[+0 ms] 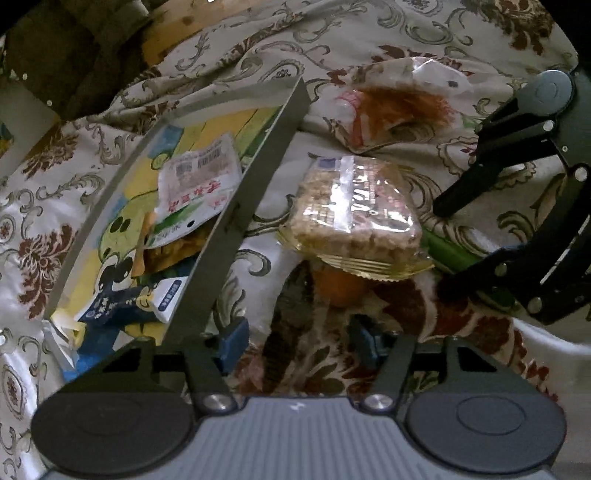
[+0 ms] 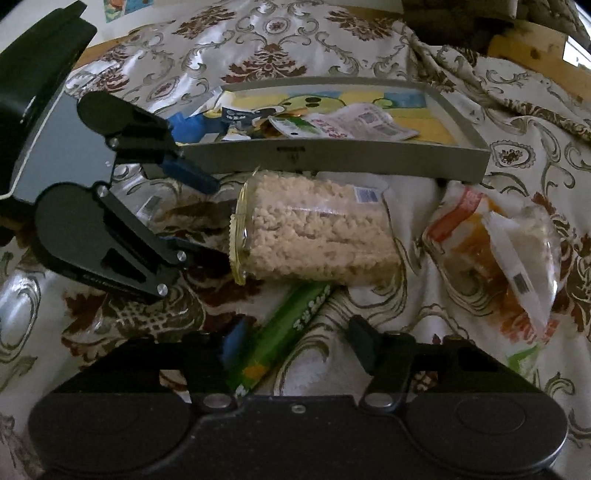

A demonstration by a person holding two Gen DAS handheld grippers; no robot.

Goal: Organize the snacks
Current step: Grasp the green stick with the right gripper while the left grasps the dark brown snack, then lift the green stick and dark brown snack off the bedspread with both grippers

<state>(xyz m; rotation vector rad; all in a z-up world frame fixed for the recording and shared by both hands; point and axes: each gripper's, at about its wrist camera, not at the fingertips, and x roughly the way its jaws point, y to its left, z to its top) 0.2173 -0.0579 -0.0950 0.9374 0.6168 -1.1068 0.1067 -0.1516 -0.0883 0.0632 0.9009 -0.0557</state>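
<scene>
A grey-rimmed tray (image 1: 236, 206) (image 2: 332, 158) with a cartoon picture holds several snack packets. Beside it on the patterned cloth lies a clear pack of puffed-rice cakes (image 1: 354, 214) (image 2: 317, 232). My left gripper (image 1: 298, 342) (image 2: 205, 221) is open, its blue pads either side of a small clear packet (image 1: 338, 291) (image 2: 147, 206) without pressing it. My right gripper (image 2: 296, 345) (image 1: 448, 240) is open around a green stick packet (image 2: 284, 328) (image 1: 448, 253); the packet lies against the left pad, clear of the right one.
An orange-and-clear bag (image 1: 399, 107) (image 2: 491, 251) lies on the cloth past the rice cakes. The flowered cloth (image 1: 406, 29) is rumpled into folds around the tray. Bare wood (image 2: 524, 48) shows at the far edge.
</scene>
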